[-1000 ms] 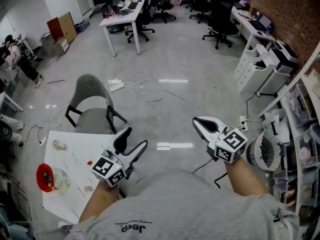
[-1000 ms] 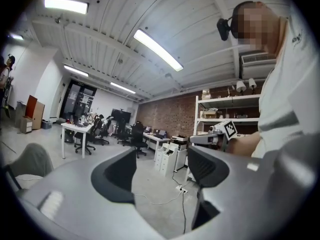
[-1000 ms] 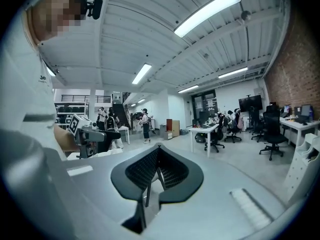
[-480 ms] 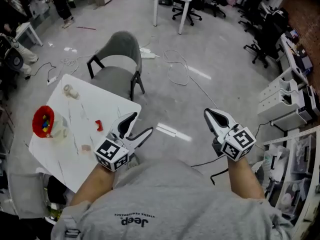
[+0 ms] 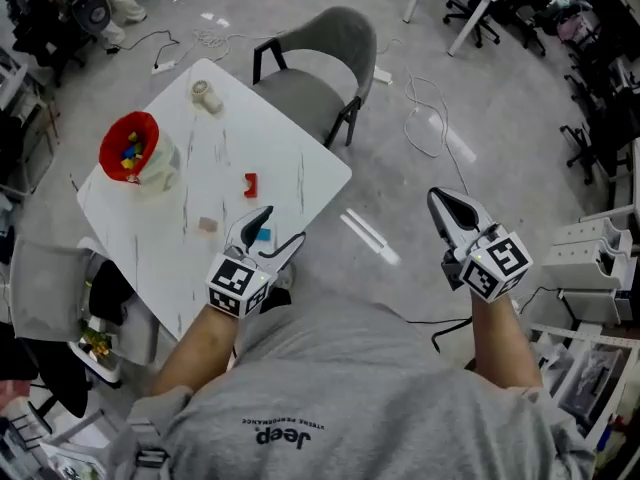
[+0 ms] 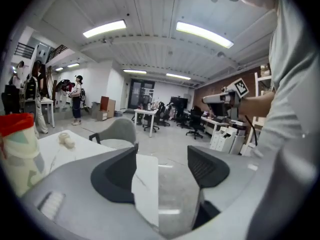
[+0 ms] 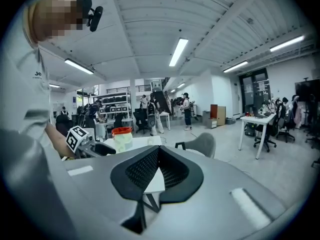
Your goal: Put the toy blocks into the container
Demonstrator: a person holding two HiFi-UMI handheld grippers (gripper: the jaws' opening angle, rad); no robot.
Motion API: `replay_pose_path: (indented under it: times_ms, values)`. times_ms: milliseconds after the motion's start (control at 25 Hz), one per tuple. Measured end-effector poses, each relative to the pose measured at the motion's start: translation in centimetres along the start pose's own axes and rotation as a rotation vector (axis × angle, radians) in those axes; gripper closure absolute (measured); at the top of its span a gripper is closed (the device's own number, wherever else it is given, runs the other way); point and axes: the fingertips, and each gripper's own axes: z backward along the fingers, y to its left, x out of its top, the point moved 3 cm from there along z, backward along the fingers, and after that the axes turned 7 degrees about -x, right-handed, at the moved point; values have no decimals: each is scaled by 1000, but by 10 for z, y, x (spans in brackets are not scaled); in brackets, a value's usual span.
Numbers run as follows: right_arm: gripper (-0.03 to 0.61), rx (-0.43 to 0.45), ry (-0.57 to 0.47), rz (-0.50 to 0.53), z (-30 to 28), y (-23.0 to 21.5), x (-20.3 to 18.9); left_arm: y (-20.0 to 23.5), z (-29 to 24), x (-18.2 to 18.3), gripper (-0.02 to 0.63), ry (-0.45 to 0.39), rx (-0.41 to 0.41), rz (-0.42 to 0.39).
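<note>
A clear container with a red rim [image 5: 130,150] stands on the far left of the white table [image 5: 180,258] with coloured blocks inside. Loose on the table lie a red block [image 5: 250,183], a blue block [image 5: 261,234] and a tan block [image 5: 207,225]. My left gripper [image 5: 282,225] hovers open over the table's near corner, just right of the blue block, with nothing between its jaws [image 6: 160,159]. My right gripper [image 5: 441,198] is held off the table over the floor, its jaws shut and empty [image 7: 158,150]. The container [image 7: 121,137] also shows in the right gripper view.
A grey chair [image 5: 322,60] stands at the table's far side. A small pale roll [image 5: 207,96] lies near the table's far corner. Cables [image 5: 430,128] trail on the floor, and office chairs and desks stand further back. Clutter lies under the table's left edge.
The head view has swung left and the table has come toward the middle of the picture. My left gripper now hangs over the table's near corner. Both jaws keep their state.
</note>
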Motion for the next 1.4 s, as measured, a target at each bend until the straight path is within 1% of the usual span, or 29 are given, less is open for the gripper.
replay_pose_path:
  times_ms: [80,240,320,400,520,600,760,800,840,960,1080,1240,1400]
  values:
    - [575,35,15,8,-18,9,-3,16,6,-26,255,49,46,6]
    - [575,87,50,29,-49,26,-10,43,12,-79,255,171,103,5]
    - [575,105,67,36,-60,33,-13,56,14,-102,255,221,137,35]
    - [575,121,82,40,-68,38,-17,67,14,-121,255,264,179,83]
    - [575,138,106,44,-77,45,-22,77,7,-144,253,327,231,152]
    - [575,146,118,46,-82,49,-26,79,1,-156,239,371,258,189]
    - [575,154,139,50,-88,55,-31,87,-9,-177,233,485,331,210]
    - [575,155,142,51,-89,56,-31,87,-10,-180,283,506,335,215]
    - [575,157,143,53,-90,57,-32,87,-11,-181,287,516,327,222]
    - [575,162,142,59,-92,58,-31,86,-11,-165,289,497,284,232]
    - [575,164,129,65,-96,59,-23,90,-2,-128,290,429,277,214]
    - [575,177,100,73,-111,68,-2,110,22,-64,290,335,312,188]
    - [575,221,59,84,-138,85,17,145,60,-10,290,249,376,155]
